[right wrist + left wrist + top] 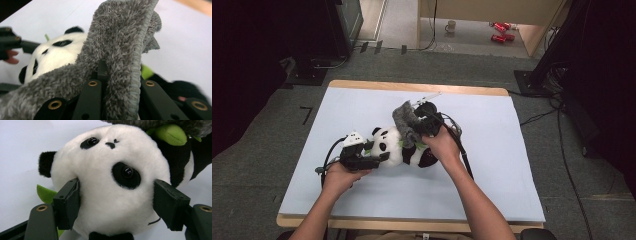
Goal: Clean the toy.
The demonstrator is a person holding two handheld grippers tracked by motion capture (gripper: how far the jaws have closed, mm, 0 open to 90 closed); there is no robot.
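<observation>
A black and white panda plush (394, 147) lies on its side in the middle of the pale blue table cover (492, 165). My left gripper (379, 156) comes at it from the left. In the left gripper view my left gripper (117, 205) has both pads pressed into the fur on either side of the panda's head (110, 170). My right gripper (414, 131) is over the panda's body, shut on a grey fuzzy cloth (404, 117). The right gripper view has the cloth (117, 37) rising from between the jaws of my right gripper (120, 80), with the panda's face (57, 55) behind it.
Green felt leaves (46, 193) stick out from under the panda. The table's wooden far edge (412, 86) borders grey carpet. On the floor beyond stand a mug (451, 26) and red cans (501, 31). Black stands (319, 45) and cables (562, 145) flank the table.
</observation>
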